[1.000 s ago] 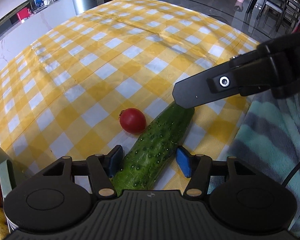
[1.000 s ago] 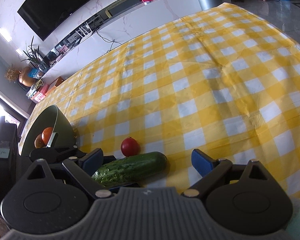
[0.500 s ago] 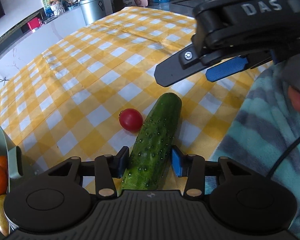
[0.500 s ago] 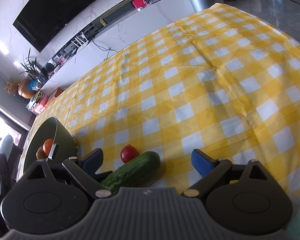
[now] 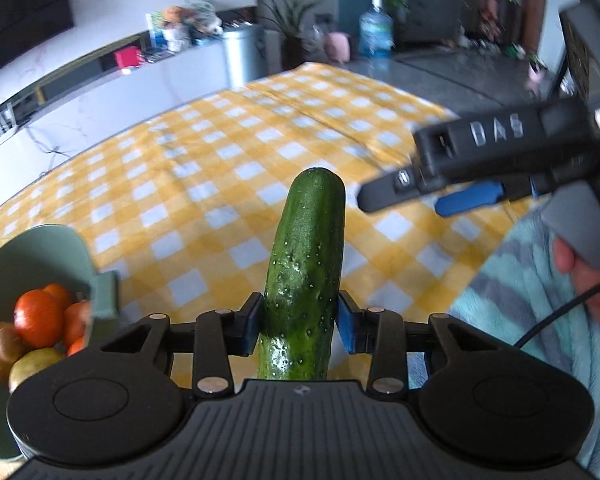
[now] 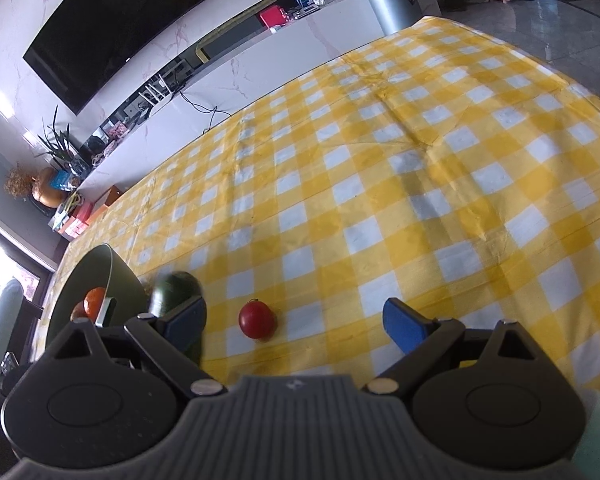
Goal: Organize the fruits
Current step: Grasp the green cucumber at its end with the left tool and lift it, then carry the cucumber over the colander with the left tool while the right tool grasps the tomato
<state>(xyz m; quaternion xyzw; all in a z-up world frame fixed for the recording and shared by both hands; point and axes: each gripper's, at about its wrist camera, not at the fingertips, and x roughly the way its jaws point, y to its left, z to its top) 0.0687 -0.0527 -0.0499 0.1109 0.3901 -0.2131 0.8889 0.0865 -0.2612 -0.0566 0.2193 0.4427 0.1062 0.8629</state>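
Observation:
My left gripper (image 5: 298, 322) is shut on a green cucumber (image 5: 306, 264) and holds it off the yellow checked tablecloth (image 5: 204, 184), its tip pointing away. The cucumber's tip also shows blurred in the right wrist view (image 6: 176, 288). A green bowl (image 5: 60, 248) with oranges and other fruit sits at the left; it also shows in the right wrist view (image 6: 116, 276). A red tomato (image 6: 257, 319) lies on the cloth, in front of my open, empty right gripper (image 6: 296, 320), which also shows in the left wrist view (image 5: 416, 200).
The person's striped sleeve (image 5: 520, 280) is at the right. A white counter (image 6: 284, 52) with a metal bin (image 6: 396, 0) stands beyond the table's far edge. The tablecloth (image 6: 420, 160) stretches far ahead.
My left gripper has closed on the cucumber and lifted it off the cloth, swinging left toward the bowl. The tomato has stayed on the cloth. The right gripper stayed open.

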